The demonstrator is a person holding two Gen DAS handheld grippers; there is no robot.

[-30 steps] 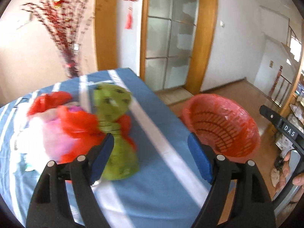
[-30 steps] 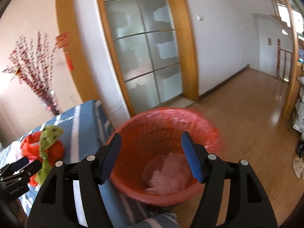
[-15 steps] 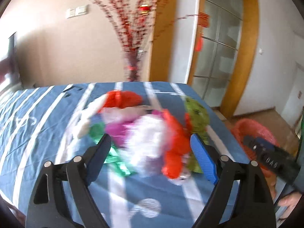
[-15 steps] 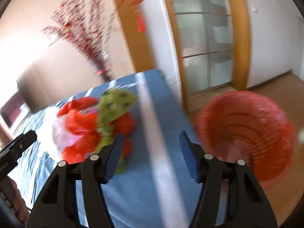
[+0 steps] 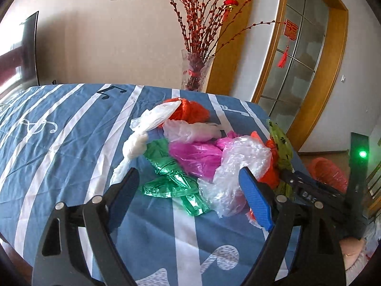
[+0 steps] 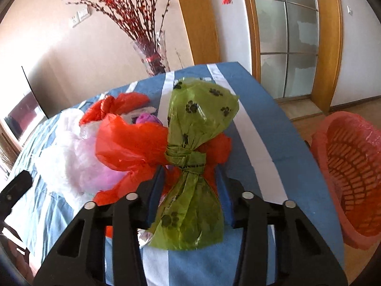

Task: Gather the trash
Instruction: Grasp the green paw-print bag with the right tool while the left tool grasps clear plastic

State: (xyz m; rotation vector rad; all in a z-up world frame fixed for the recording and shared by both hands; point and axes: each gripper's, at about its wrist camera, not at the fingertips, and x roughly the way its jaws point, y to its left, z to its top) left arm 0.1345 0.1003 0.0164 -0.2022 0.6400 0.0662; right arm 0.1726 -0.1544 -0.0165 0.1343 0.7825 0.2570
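Observation:
A heap of crumpled plastic bags lies on the blue striped table [image 5: 59,143]: white [image 5: 152,121], red [image 5: 190,112], magenta [image 5: 195,155], green foil [image 5: 171,178] and clear [image 5: 238,164]. My left gripper [image 5: 190,193] is open just in front of the heap, its pads either side of the green and clear bags. My right gripper [image 6: 190,186] is open with its jaws either side of the knotted green paw-print bag [image 6: 193,157], which lies beside a red bag [image 6: 128,143]. The red basket [image 6: 350,176] stands off the table's right edge.
A glass vase [image 5: 196,71] with red branches stands behind the table's far edge. A dark screen [image 5: 28,50] is at the far left. Wooden-framed glass doors [image 6: 288,35] and wood floor [image 6: 304,109] lie to the right.
Both grippers have swung left from the basket toward the bag heap. The right gripper has come up around the green paw-print bag. The left now faces the heap's near side.

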